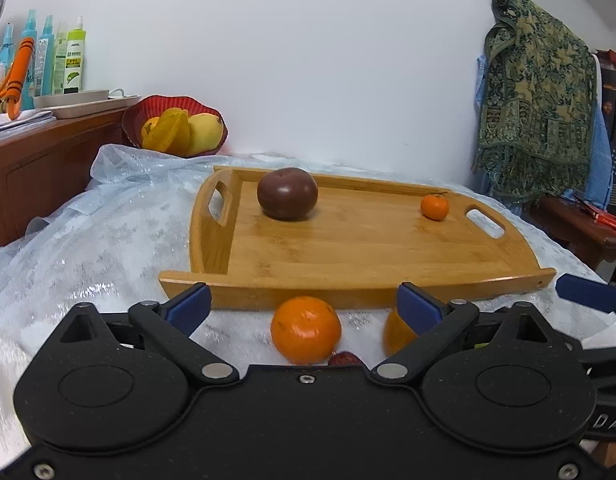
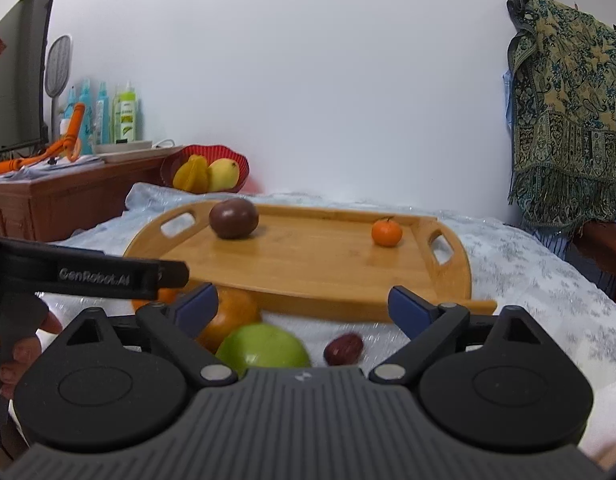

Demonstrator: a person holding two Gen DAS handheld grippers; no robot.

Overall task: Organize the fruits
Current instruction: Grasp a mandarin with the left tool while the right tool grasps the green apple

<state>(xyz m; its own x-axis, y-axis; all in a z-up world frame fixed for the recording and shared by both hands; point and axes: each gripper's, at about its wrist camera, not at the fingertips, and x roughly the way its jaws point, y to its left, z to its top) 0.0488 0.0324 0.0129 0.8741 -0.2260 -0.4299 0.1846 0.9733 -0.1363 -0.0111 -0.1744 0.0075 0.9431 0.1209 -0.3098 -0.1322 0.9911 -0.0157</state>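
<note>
Our left tool (image 1: pixel 304 300) and right tool (image 2: pixel 304 300) are both spread wide, grasping nothing. An orange (image 1: pixel 306 330) sits between the left jaws; a green apple (image 2: pixel 264 350) and a red date (image 2: pixel 343 349) sit between the right, all near the wooden tray (image 1: pixel 347 248). These round fruits could roll off the soft bedcover (image 1: pixel 108 232) if 1 jaw nudges them before closing.

Home: wooden cabinet (image 2: pixel 48 204), draped shawl (image 2: pixel 567 120).

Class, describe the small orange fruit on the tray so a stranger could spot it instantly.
Find the wooden tray on the pale cloth. Only two fruits sit on it: a large dark brown one near one handle and a small orange near the other. Yours is the small, bright one with a stalk.
</note>
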